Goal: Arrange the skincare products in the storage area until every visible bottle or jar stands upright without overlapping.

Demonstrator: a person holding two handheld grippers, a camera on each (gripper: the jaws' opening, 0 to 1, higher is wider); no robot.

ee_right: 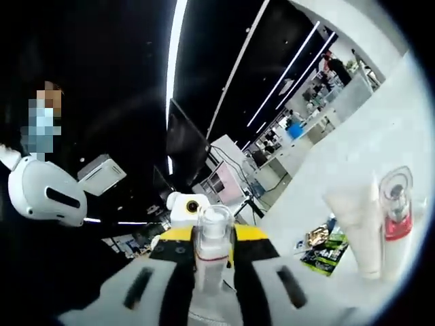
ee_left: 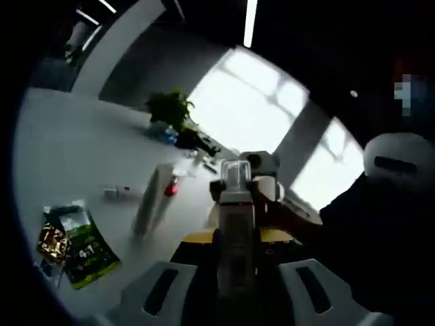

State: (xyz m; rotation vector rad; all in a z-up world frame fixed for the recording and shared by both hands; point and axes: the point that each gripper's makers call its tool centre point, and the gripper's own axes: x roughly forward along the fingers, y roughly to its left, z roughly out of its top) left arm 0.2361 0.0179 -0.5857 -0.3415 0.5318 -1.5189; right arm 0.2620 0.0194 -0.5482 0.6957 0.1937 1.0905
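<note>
Clear-capped pale bottle (ee_left: 236, 224) sits pinched between both claws, left (ee_left: 234, 288) and right (ee_right: 211, 288); we could tip it sideways, knocking the white tube (ee_right: 357, 227) off the tabletop (ee_left: 75, 149).

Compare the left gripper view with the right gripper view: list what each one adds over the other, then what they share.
Left gripper view adds: a potted plant at the table's far side, bright windows and a small item lying flat on the table.

Right gripper view adds: a dark monitor, ceiling light strips and distant desks.

Shared: a clear-capped bottle between each view's own jaws, a white tube, a clear bottle with red inside and green packets.
</note>
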